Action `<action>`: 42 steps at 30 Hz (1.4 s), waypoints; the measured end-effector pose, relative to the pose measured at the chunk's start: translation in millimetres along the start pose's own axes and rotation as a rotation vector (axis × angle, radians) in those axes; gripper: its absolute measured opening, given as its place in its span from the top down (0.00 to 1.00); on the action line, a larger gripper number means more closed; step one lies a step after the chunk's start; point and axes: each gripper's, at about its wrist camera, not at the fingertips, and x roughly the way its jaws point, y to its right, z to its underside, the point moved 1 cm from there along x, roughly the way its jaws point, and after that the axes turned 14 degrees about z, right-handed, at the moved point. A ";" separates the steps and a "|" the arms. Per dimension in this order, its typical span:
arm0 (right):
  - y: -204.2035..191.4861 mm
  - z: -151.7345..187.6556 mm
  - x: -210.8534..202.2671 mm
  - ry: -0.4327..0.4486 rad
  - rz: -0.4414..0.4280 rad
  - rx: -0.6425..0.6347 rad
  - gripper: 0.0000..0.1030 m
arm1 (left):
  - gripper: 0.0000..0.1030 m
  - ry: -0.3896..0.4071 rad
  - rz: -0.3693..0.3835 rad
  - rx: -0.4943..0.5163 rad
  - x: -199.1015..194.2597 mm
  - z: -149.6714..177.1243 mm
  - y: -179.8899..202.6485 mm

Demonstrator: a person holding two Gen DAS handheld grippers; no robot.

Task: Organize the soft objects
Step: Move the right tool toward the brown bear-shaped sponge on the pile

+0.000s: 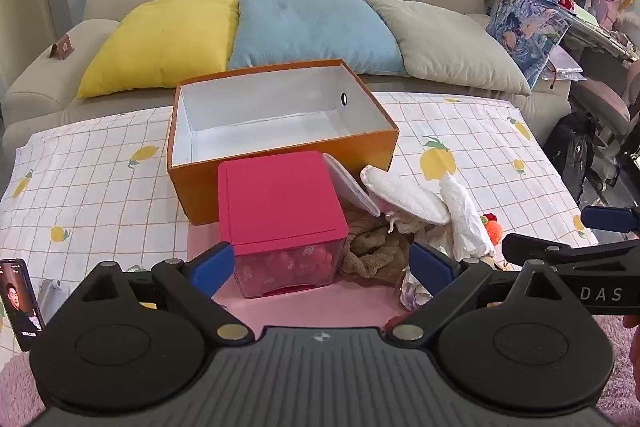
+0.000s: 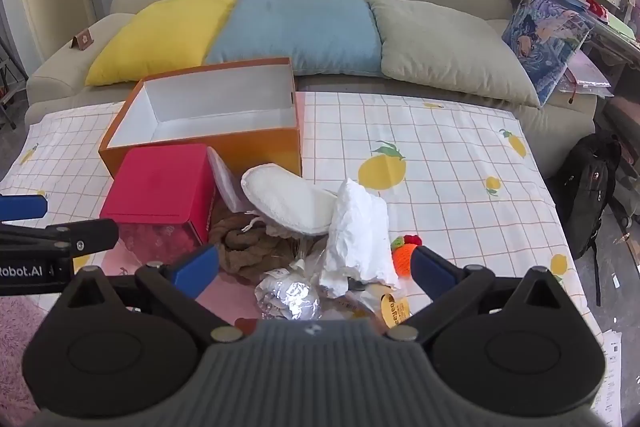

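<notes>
An empty orange box (image 1: 280,163) (image 2: 256,147) with a white inside stands on the lemon-print cloth. In front of it lies a pile: a white slipper (image 1: 404,199) (image 2: 288,203), a crumpled white cloth (image 1: 464,215) (image 2: 356,231), a brown cloth (image 1: 372,247) (image 2: 248,243), a crocheted orange toy (image 1: 490,225) (image 2: 404,251) and a foil wrapper (image 2: 292,299). A pink-lidded clear container (image 1: 280,215) (image 2: 160,195) stands at the pile's left. My left gripper (image 1: 320,267) is open, just before the container. My right gripper (image 2: 316,265) is open, low over the pile's near side.
A sofa behind the table holds a yellow cushion (image 1: 164,39), a blue cushion (image 1: 312,27) and a beige cushion (image 1: 452,43). A phone (image 1: 20,301) stands at the near left. A black backpack (image 2: 588,187) sits on the floor at the right. A clear lid (image 1: 350,185) leans on the container.
</notes>
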 end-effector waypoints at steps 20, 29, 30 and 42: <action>-7.2 -2.0 4.3 -0.022 0.005 -0.012 0.03 | 0.00 -0.004 -0.002 -0.007 -0.2 5.8 -3.3; -8.2 -0.6 2.6 -0.022 0.008 -0.017 0.03 | 0.00 -0.018 -0.003 -0.014 -1.3 4.2 -4.6; -8.1 -0.4 2.5 -0.024 0.007 -0.017 0.03 | 0.00 -0.020 -0.003 -0.015 -1.2 4.4 -4.7; -11.2 4.1 2.6 -0.062 0.010 -0.040 0.03 | 0.00 -0.073 -0.007 -0.034 3.9 10.9 -7.3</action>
